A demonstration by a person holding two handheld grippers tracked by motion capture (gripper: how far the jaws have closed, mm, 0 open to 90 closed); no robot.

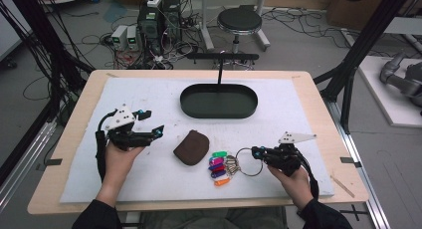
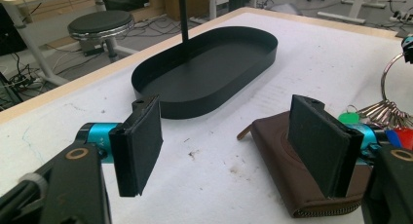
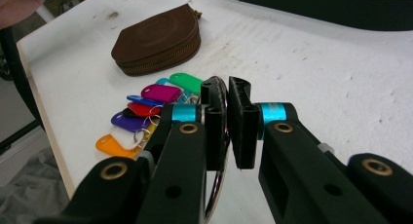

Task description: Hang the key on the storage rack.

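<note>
Lying flat, the key ring [image 1: 248, 162] fans out colourful tags [image 1: 218, 167].

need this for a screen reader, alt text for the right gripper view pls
The right claw is shut on a metal key ring above a white table. Colourful key tags fan out to its left, with a brown pouch beyond them.

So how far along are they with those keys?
Early days. The right tongs have closed on the key ring, whose keys with coloured tags lie on the table. The left tongs hang open by the brown pouch. The black tray holds nothing, so any moving remains.
</note>
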